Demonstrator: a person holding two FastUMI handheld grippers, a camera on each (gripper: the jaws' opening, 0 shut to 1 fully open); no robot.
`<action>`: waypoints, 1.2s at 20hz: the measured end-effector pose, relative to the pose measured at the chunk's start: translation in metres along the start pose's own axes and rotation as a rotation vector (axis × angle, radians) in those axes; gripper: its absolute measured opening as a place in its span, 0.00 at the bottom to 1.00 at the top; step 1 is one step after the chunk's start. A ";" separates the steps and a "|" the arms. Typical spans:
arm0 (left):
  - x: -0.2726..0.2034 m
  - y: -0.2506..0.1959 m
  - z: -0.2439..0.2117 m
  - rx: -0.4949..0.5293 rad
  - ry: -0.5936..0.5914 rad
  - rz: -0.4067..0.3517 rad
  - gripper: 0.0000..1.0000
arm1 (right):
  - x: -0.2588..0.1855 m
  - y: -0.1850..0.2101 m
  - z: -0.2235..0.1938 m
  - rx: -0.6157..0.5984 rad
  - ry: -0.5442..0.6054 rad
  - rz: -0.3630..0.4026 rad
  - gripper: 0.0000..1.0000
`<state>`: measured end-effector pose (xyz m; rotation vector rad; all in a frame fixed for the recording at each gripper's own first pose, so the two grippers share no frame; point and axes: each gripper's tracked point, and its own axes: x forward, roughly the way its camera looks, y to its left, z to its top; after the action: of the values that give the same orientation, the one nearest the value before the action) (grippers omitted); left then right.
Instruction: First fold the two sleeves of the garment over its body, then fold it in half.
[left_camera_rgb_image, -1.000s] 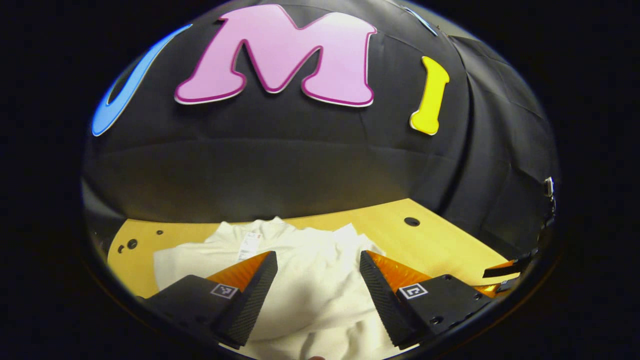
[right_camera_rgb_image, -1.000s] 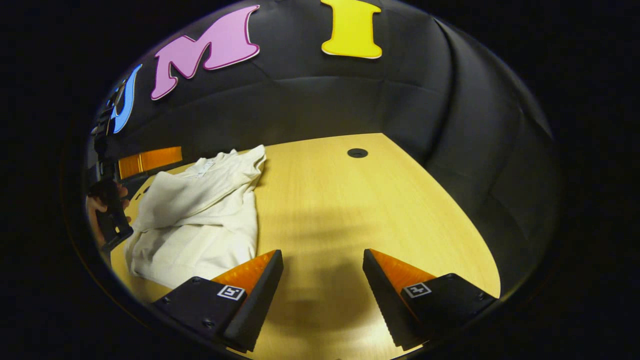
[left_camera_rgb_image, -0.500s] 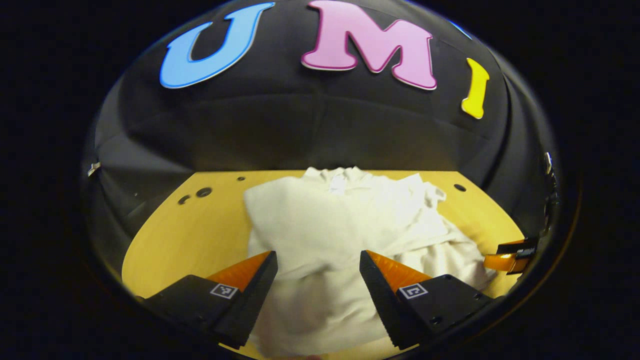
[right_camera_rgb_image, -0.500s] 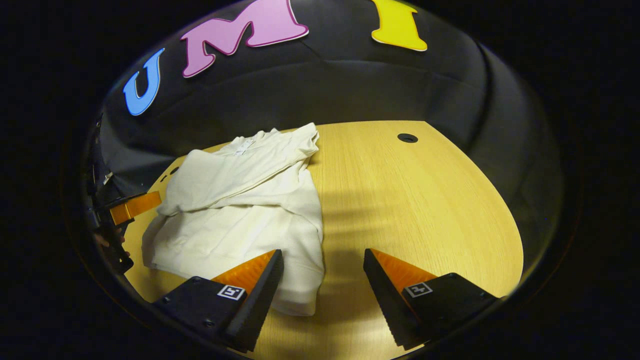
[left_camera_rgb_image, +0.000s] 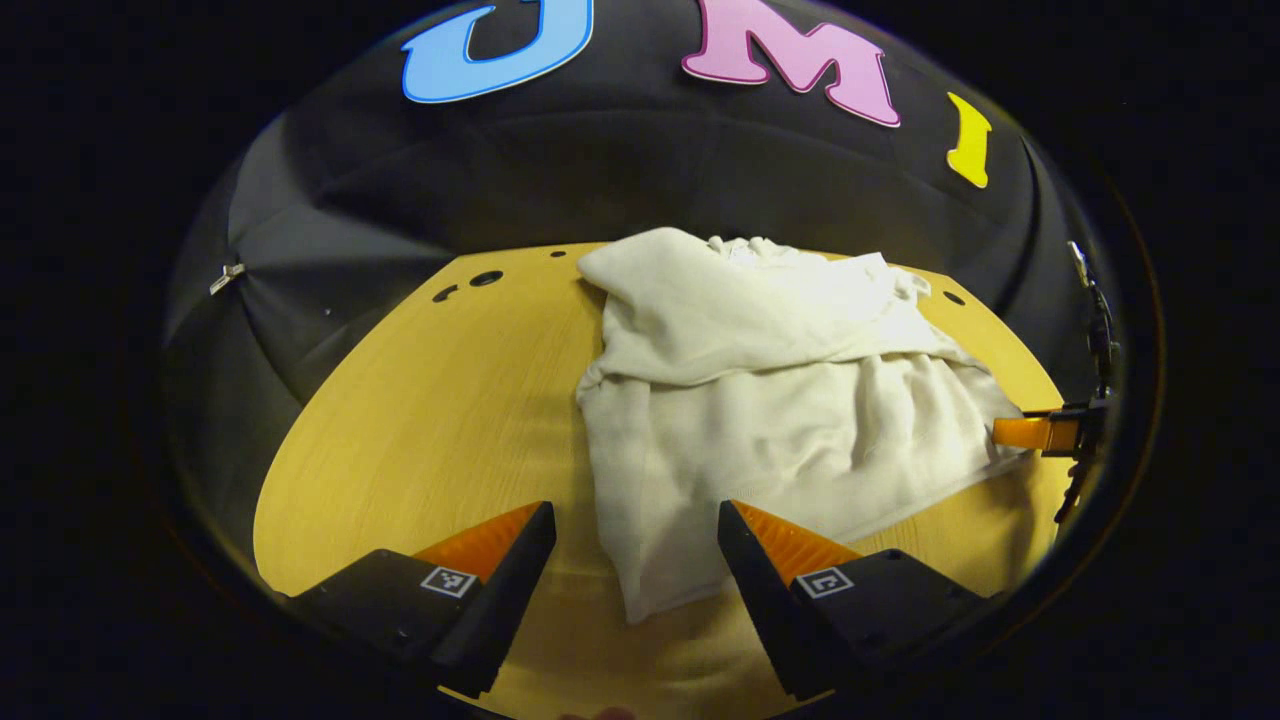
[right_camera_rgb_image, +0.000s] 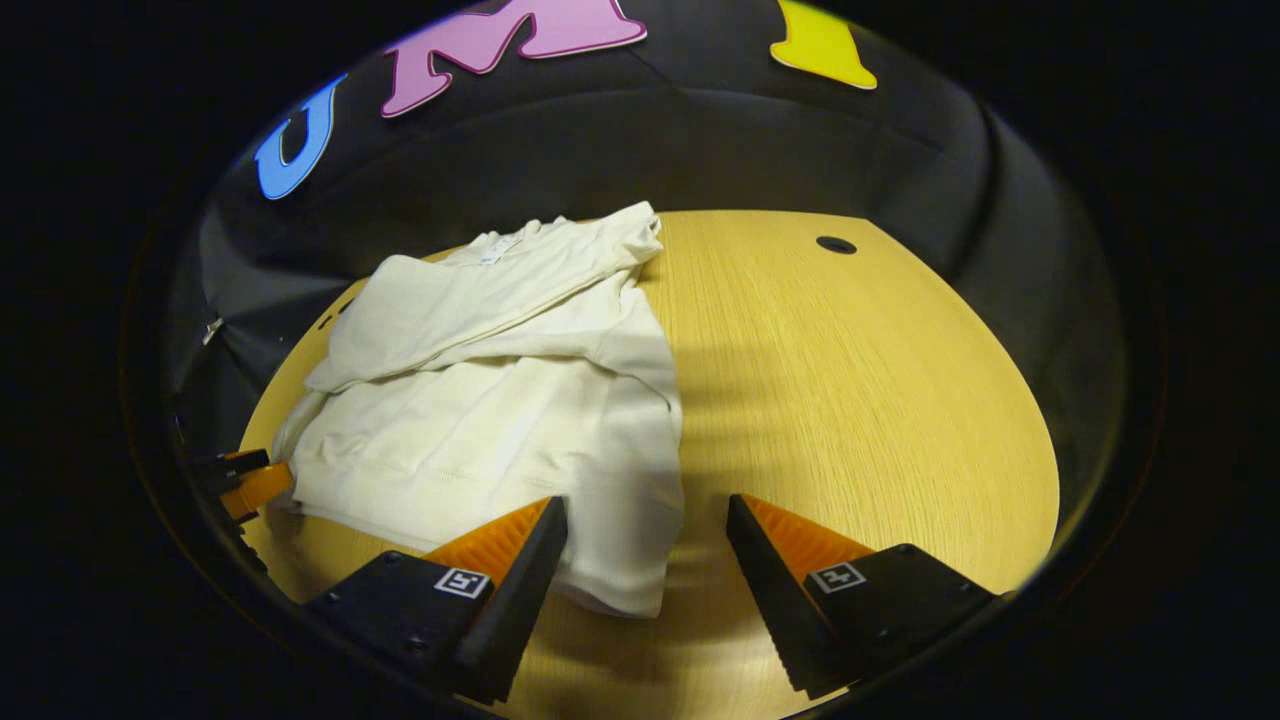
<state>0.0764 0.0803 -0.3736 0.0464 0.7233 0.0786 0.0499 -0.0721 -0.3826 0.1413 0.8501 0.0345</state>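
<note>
The cream garment is lying on the wooden table with both sleeves lying folded across its body, the collar toward the booth wall. The left tongs are hovering with fingers apart over the garment's near left corner, apparently not touching it. The right tongs are hanging spread wide over the near right corner, gripping nothing.

Wooden table, round holes
</note>
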 end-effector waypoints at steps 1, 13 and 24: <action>-0.001 -0.001 -0.006 -0.006 0.016 0.003 1.00 | -0.001 0.000 0.002 -0.014 -0.014 -0.005 0.99; 0.005 -0.035 -0.014 -0.025 -0.014 -0.052 0.36 | 0.008 0.035 -0.003 -0.030 -0.022 0.016 0.33; -0.012 -0.025 0.028 -0.055 -0.078 -0.031 0.06 | 0.001 0.059 0.028 -0.015 -0.140 0.133 0.06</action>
<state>0.0870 0.0534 -0.3464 -0.0141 0.6434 0.0665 0.0728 -0.0170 -0.3567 0.1836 0.6997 0.1541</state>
